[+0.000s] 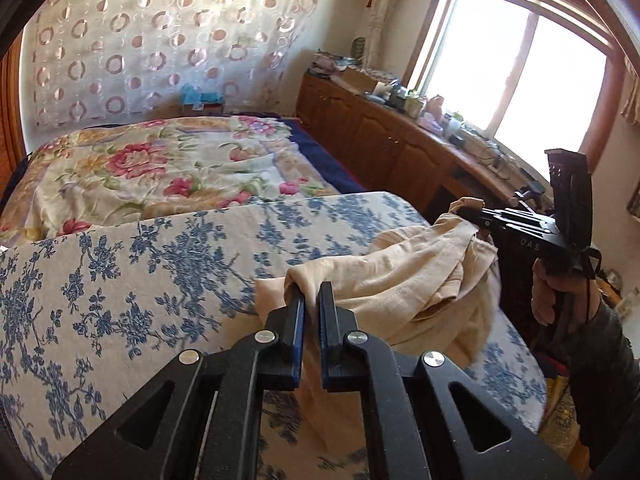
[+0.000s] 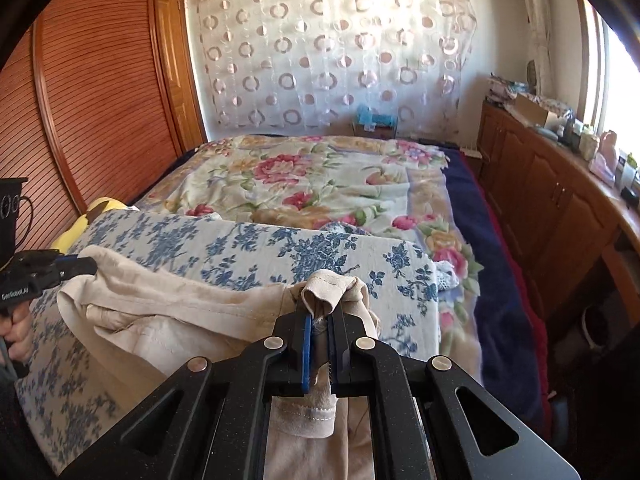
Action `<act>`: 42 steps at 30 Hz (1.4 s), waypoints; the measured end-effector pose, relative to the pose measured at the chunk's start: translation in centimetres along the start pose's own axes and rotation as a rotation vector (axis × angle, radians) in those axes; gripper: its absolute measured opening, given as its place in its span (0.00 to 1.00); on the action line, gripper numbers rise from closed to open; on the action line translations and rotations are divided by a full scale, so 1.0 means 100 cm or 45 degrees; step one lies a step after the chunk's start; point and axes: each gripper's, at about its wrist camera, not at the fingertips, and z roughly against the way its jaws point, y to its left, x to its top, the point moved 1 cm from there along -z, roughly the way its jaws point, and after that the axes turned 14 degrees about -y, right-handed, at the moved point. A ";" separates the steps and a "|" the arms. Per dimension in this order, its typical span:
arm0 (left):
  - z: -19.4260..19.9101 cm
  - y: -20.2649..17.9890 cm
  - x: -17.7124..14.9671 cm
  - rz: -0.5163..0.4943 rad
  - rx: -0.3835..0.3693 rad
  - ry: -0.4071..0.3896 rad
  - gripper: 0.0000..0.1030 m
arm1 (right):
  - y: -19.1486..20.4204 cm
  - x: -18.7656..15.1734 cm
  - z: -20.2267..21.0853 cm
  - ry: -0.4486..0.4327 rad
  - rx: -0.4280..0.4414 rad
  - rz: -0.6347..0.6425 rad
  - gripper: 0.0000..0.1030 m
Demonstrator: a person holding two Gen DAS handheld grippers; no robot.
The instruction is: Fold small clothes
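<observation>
Garment: beige cloth (image 1: 404,280) hangs stretched between the two grippers, sagging in folds over the near end of the blue-flowered surface (image 1: 140,272); part of it trails down under the near gripper in each view.
Room: bedroom; a wall curtain with ring pattern (image 2: 332,52) at the far end, a slatted wooden wardrobe (image 2: 100,100) on the left, a bright window (image 1: 516,76) on the right.
Bed: floral blanket (image 2: 312,180) spread beyond the blue-flowered surface, with a dark blue cover (image 2: 480,240) along its right edge.
Cabinet: long wooden unit (image 2: 552,200) under the window, its top crowded with small items.
Left gripper (image 1: 311,296): angled downward, clenched on a bunched edge of the cloth at its left end.
Right gripper (image 2: 320,312): angled downward, clamped on a rolled hem at the right end.
Hand (image 1: 548,300): wraps the right gripper's handle, dark sleeve behind it.
</observation>
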 end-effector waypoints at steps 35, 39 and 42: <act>-0.057 0.026 0.001 -0.165 0.194 0.044 0.75 | -0.016 0.030 -0.030 -0.007 -0.028 0.026 0.01; -0.064 0.052 0.010 -0.084 0.284 0.024 0.75 | -0.039 0.036 -0.047 0.007 -0.095 -0.054 0.01; -0.061 0.057 0.007 -0.074 0.273 0.034 0.75 | -0.036 0.036 -0.051 0.017 -0.108 -0.046 0.28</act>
